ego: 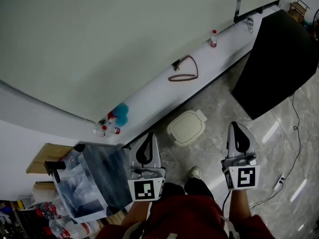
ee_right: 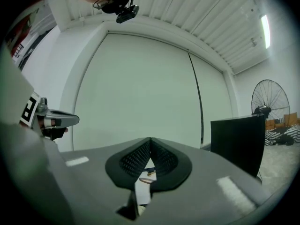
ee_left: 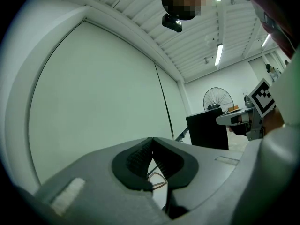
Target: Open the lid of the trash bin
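Trash bin lid (ego: 186,127) sits closed ahead of you; left gripper (ego: 148,139) and right gripper (ego: 237,131) both clenched empty, so lower one, part its jaws, grip the rim.

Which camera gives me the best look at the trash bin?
The head view: the trash bin sits on the floor below the ledge, lid shut, seen whole from above. Both gripper views face the wall and do not show it.

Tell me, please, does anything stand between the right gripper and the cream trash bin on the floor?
Nothing visible does: only grey marbled floor lies between the right gripper and the closed cream plastic trash bin.
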`<state>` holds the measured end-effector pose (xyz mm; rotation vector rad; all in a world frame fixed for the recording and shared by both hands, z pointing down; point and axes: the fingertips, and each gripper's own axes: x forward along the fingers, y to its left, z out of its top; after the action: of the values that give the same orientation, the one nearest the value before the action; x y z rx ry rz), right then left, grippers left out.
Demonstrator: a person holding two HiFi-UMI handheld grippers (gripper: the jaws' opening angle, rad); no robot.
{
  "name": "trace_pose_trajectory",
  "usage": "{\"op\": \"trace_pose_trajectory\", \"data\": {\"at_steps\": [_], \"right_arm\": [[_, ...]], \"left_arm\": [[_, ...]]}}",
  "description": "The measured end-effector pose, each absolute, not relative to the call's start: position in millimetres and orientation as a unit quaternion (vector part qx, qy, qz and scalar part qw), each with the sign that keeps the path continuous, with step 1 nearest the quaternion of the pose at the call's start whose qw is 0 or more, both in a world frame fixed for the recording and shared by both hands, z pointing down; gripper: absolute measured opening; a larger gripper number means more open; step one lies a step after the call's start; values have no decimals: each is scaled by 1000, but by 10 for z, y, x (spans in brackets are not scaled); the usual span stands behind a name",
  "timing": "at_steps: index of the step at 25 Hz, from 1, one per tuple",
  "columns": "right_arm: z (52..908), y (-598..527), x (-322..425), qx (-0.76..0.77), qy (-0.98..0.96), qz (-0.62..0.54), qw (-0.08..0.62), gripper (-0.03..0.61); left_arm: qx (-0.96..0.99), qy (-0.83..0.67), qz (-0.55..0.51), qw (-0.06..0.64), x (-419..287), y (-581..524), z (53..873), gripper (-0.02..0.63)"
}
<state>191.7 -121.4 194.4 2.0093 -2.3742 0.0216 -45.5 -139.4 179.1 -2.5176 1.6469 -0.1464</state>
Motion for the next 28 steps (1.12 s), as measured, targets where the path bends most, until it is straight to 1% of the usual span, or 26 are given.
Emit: {"op": "trace_pose_trajectory", "data": {"at_steps": [2, 7, 9, 12, 15, 16, 21, 25, 28], "right_arm": [[1968, -1302, 1928, 646, -764, 9, 10, 0], [2185, -1478, 1880, 644, -764, 20, 23, 0], [2313, -1527, 1845, 646, -762, 28, 38, 0], [2604, -1558, 1805, 651, -753, 57, 80, 0], [2741, -1637, 1698, 653, -752, 51, 69, 0], [2830, -1649, 1676, 654, -751, 53, 75, 0], [3272, -1696, 1379, 634, -764, 75, 95, 0], [3730, -1743, 1144, 626, -764, 115, 110, 0], [4127, -1654, 1014, 617, -763, 141, 134, 0]], "left_arm": [[-836, 544, -51, 60, -422, -1481, 1839, 3], [-840, 536, -62, 48, -422, -1701, 2112, 3], [-844, 531, -69, 37, -446, -1776, 2284, 3], [-850, 521, -77, 19, -505, -1857, 2530, 3], [-854, 514, -84, 4, -572, -1943, 2783, 3], [-855, 512, -87, 0, -592, -1969, 2873, 3], [-859, 495, -122, -39, -661, -2009, 3508, 3], [-870, 464, -155, -56, -631, -2029, 4099, 3], [-878, 440, -178, -64, -645, -1957, 4500, 3]]}}
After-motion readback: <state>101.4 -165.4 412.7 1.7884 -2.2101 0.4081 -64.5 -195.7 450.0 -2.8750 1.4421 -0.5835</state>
